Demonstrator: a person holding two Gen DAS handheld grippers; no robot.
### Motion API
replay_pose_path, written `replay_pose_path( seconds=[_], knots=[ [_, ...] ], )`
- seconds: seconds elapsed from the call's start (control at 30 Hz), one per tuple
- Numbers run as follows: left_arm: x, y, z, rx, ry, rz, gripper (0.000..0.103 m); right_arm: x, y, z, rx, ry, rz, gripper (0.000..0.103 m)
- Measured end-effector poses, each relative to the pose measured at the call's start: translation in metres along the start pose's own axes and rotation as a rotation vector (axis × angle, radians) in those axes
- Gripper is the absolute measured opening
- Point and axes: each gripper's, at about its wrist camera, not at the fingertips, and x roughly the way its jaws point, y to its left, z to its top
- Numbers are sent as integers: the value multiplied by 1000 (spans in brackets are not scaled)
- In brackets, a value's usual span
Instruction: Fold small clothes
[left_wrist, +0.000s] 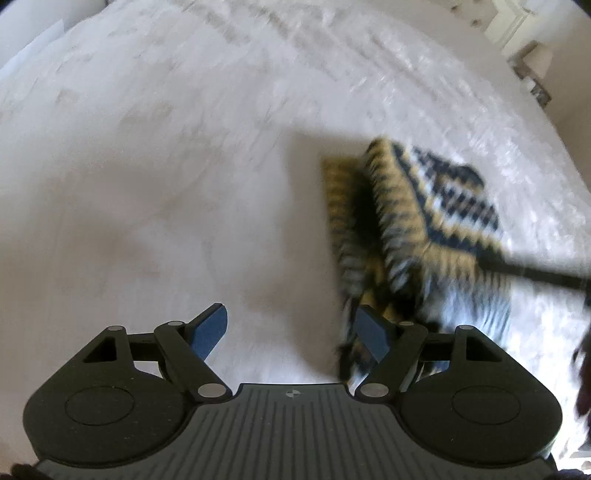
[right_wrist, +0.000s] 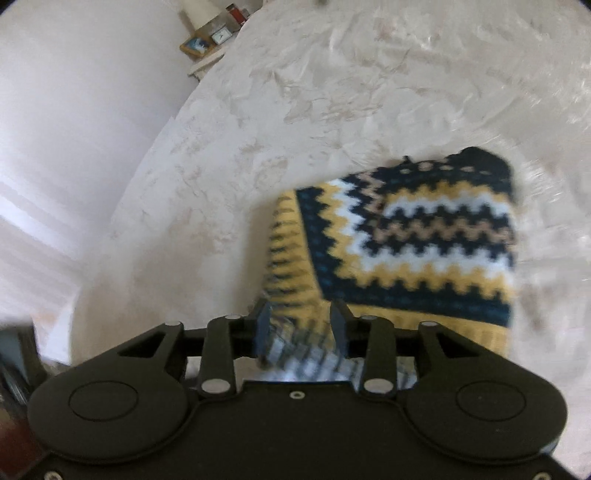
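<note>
A small knitted sweater (left_wrist: 424, 221) with navy, yellow and white zigzag bands lies partly folded on the pale bedspread (left_wrist: 166, 166). My left gripper (left_wrist: 291, 332) is open and empty, its right finger just beside the sweater's near edge. In the right wrist view the sweater (right_wrist: 413, 236) fills the right half. My right gripper (right_wrist: 301, 328) has its jaws partly closed around the sweater's striped ribbed hem, which sits between the pads. A dark rod (left_wrist: 535, 273), part of the right gripper, crosses the sweater's right side. Both views are motion blurred.
A bedside shelf (right_wrist: 207, 40) with a framed picture, small clock and red jar stands beyond the bed's far left corner. A white wall (right_wrist: 74, 110) runs along the left. A lamp (left_wrist: 535, 62) sits at the far right in the left wrist view.
</note>
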Motion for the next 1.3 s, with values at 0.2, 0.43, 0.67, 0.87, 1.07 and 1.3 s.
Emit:
replay_pose_path(
  seconds=[0.2, 0.43, 0.67, 0.87, 1.07, 1.3],
  knots=[
    [10, -32, 45, 45, -20, -92, 75, -7, 13, -36, -181, 31, -64, 58],
    [56, -66, 82, 61, 59, -158, 75, 1, 61, -75, -519, 4, -174, 78],
    [94, -73, 92, 73, 174, -154, 47, 22, 92, -94, -728, 5, -245, 72],
    [87, -57, 90, 41, 116, -171, 12, 29, 93, -94, -717, 40, -220, 16],
    [79, -50, 85, 96, 87, -85, 10, 28, 96, -95, -717, 74, -94, 7],
    [82, -42, 86, 98, 97, -68, 10, 18, 105, -102, -708, 34, -112, 33]
  ],
)
